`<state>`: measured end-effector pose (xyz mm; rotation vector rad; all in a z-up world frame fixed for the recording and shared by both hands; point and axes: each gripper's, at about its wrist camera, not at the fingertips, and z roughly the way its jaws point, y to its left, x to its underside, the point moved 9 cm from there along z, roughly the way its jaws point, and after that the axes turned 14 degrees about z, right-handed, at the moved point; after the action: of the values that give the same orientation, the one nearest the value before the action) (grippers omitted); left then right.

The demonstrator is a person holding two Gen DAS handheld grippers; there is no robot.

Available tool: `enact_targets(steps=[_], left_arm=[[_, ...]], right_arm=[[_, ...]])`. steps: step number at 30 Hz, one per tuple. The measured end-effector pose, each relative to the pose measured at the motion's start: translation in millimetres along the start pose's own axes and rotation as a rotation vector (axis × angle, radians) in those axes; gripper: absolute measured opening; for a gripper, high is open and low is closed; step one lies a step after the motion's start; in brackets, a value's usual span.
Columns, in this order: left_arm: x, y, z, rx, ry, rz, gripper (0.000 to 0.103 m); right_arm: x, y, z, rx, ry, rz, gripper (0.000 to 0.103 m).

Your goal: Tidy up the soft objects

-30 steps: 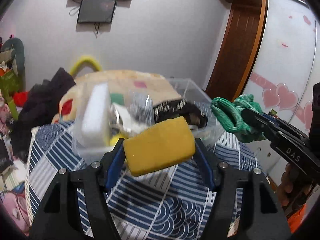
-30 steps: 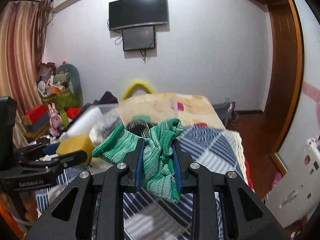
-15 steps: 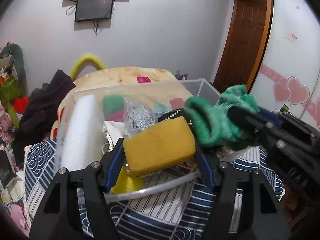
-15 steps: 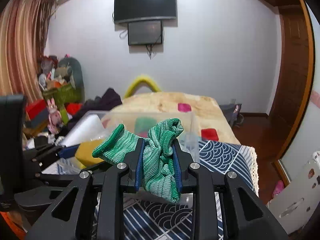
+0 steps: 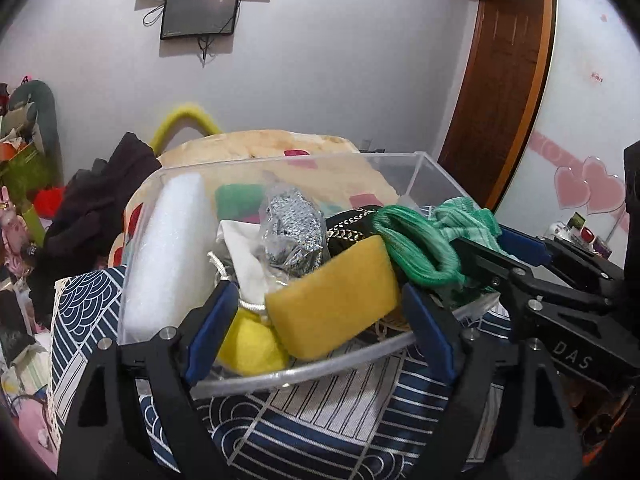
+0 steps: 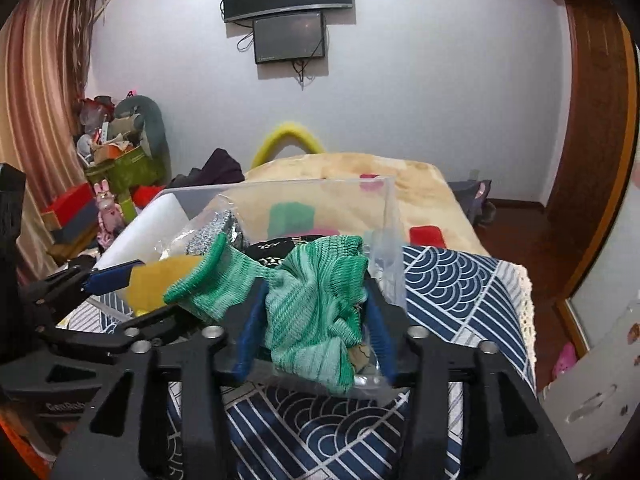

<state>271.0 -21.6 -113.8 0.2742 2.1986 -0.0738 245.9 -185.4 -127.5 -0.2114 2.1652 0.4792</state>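
Note:
My left gripper (image 5: 316, 312) is open over the near edge of a clear plastic bin (image 5: 424, 168). The yellow sponge (image 5: 336, 296) lies loose between its jaws, touching only the right pad. My right gripper (image 6: 312, 320) has opened too; the green knitted cloth (image 6: 308, 304) hangs between its spread jaws over the bin's (image 6: 384, 208) right side. The cloth (image 5: 420, 240) and right gripper (image 5: 480, 248) show at the right of the left wrist view. The sponge (image 6: 160, 280) and left gripper show at the left of the right wrist view.
The bin holds a white foam block (image 5: 168, 248), a silver scrubber (image 5: 292, 224), a white cloth, a black item with a gold chain (image 5: 352, 224) and a yellow ball (image 5: 248, 344). It stands on a blue patterned tablecloth (image 5: 320, 420). A bed with a beige blanket (image 6: 360, 168) lies behind.
Both grippers moved forward to the bin and opened. The sponge sits loose in the left jaws, and the green cloth sags between the widened right jaws.

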Motion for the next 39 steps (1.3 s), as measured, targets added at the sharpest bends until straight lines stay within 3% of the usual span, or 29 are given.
enact_targets(steps=[6,10,16,19,22,26,30,34,39], left_arm=[[-3,-2,-26,-0.009,-0.045,0.016,0.084],[-10,-1,-46,-0.046,-0.086,0.033,0.084],[-19,-4,-88,-0.046,-0.172,0.035,0.085],[-24,-9,-115,-0.062,-0.225,0.052,0.092],[-26,-13,-137,-0.077,-0.264,0.063,0.093],[-28,-20,-164,-0.103,-0.314,0.094,0.101],[-27,-26,-188,-0.133,-0.364,0.112,0.103],[-24,-31,-202,-0.133,-0.383,0.113,0.103],[-20,-33,-206,-0.152,-0.387,0.117,0.103]], right_arm=[[-6,3,-19,-0.018,-0.03,-0.021,0.051],[-11,4,-42,-0.043,-0.077,-0.011,0.056],[-21,10,-79,-0.056,-0.17,-0.024,0.06],[-25,13,-93,-0.069,-0.21,-0.025,0.071],[-28,17,-108,-0.073,-0.249,-0.038,0.076],[-31,24,-124,-0.083,-0.293,-0.058,0.084],[-28,30,-133,-0.084,-0.322,-0.068,0.089],[-25,32,-142,-0.078,-0.366,-0.071,0.102],[-23,35,-147,-0.075,-0.393,-0.083,0.103]])
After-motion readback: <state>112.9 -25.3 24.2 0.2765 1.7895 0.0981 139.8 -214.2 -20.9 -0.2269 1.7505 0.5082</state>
